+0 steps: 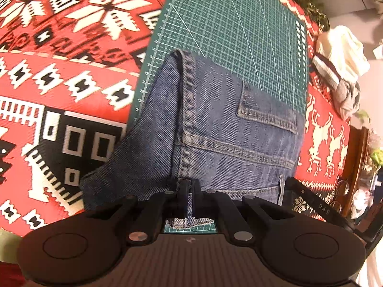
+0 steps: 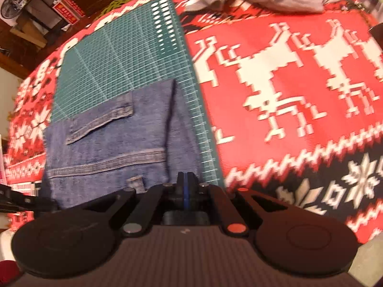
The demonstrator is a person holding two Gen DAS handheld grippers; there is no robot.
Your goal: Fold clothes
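Denim jeans [image 1: 215, 131] lie folded on a green gridded cutting mat [image 1: 227, 24], near end lifted toward both cameras. Back pocket [image 1: 268, 110] faces up, with a double-stitched yoke seam running below it. Left gripper [image 1: 190, 186]: fingers pressed together on the waistband edge, a thick vertical seam rising directly from the pinch; a sliver of denim shows between the fingers beneath. Right gripper [image 2: 185, 186]: fingers closed with only a thin blue strip between them, set at the near right edge of the jeans [image 2: 115, 148]; cloth appears clamped, though the contact itself is hidden behind the finger bodies. From the right wrist view, a fold of denim stands up as a dark ridge along the garment's right side, just inside the edge of the mat [image 2: 124, 55]. Mat rests on a red, white and black tablecloth [image 2: 287, 91] patterned with reindeer and snowflakes. Far right in the left wrist view, a heap of pale clothing [image 1: 340, 67] with dark stripes sits on the cloth, well apart from the jeans. Part of the other gripper's black frame shows at the right edge of the left view.
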